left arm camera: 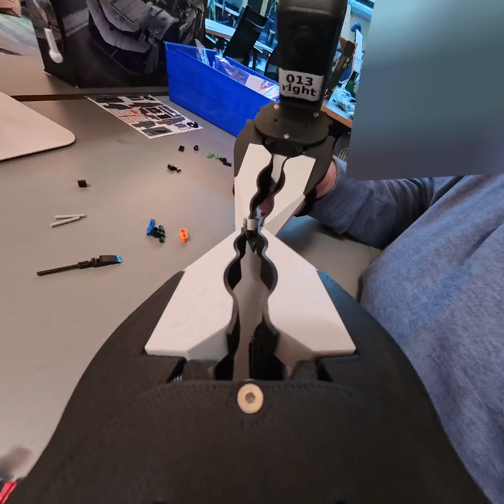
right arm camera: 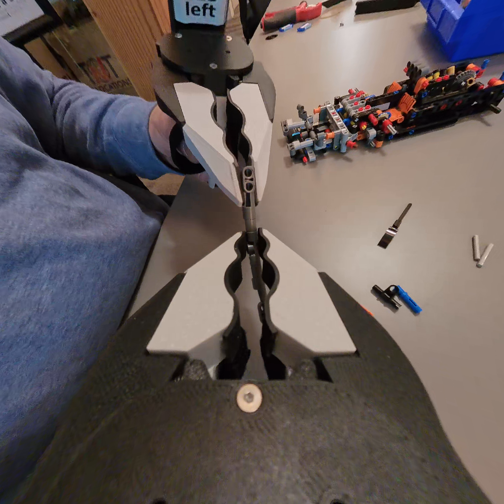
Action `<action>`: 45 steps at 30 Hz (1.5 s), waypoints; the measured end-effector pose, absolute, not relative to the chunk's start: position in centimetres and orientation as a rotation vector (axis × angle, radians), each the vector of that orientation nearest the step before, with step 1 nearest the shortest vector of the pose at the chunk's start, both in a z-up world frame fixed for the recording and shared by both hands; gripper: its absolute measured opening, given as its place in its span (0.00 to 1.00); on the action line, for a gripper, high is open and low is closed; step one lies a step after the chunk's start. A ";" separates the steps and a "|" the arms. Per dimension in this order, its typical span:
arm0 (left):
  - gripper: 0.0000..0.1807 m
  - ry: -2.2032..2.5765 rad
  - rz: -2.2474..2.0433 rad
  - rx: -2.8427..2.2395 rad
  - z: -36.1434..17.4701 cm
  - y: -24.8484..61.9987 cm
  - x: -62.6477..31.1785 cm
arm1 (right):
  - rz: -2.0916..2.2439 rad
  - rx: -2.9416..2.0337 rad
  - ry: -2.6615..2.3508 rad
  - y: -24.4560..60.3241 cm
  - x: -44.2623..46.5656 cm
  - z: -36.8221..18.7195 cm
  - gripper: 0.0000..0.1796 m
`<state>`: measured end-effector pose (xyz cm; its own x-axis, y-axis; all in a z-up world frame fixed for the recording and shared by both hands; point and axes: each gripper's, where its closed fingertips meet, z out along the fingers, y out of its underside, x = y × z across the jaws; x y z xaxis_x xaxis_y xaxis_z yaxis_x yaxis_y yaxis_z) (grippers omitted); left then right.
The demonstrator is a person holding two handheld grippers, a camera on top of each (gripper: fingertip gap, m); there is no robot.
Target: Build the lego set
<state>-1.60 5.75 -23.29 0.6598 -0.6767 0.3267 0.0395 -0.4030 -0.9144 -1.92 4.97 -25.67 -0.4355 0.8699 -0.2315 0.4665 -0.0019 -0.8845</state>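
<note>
My left gripper (left arm camera: 252, 236) is shut on a dark grey two-hole connector (right arm camera: 248, 180). In the right wrist view the left gripper (right arm camera: 249, 197) comes in from the top. My right gripper (right arm camera: 252, 236) is shut on a thin black axle piece (right arm camera: 256, 272) that runs back between its fingers. A grey sleeve (right arm camera: 250, 218) bridges the two held pieces, so both grippers meet tip to tip above the table's near edge. In the left wrist view the right gripper (left arm camera: 255, 218) reaches down onto the sleeve (left arm camera: 250, 225). A partly built Lego chassis (right arm camera: 381, 117) lies on the grey table.
Loose parts lie on the table: a black axle with panel (left arm camera: 81, 264), two pale axles (left arm camera: 68, 219), a blue pin with black connector (left arm camera: 156, 230), an orange connector (left arm camera: 184, 235). A sticker sheet (left arm camera: 144, 116) and a blue bin (left arm camera: 218, 90) sit farther back. A person's blue sleeve (left arm camera: 409, 218) fills the right. Only a small space, under 4 cm, lies between the two pairs of fingers.
</note>
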 end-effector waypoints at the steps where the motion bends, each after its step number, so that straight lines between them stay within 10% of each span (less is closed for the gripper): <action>1: 0.03 0.501 -0.857 -1.823 -23.1 5.8 -1.8 | 1.421 -1.381 -1.878 5.1 -2.1 -25.5 0.04; 45: 0.03 0.601 -0.608 -2.001 -25.6 5.1 -3.2 | 0.782 -1.814 -1.703 5.9 5.2 -33.0 0.06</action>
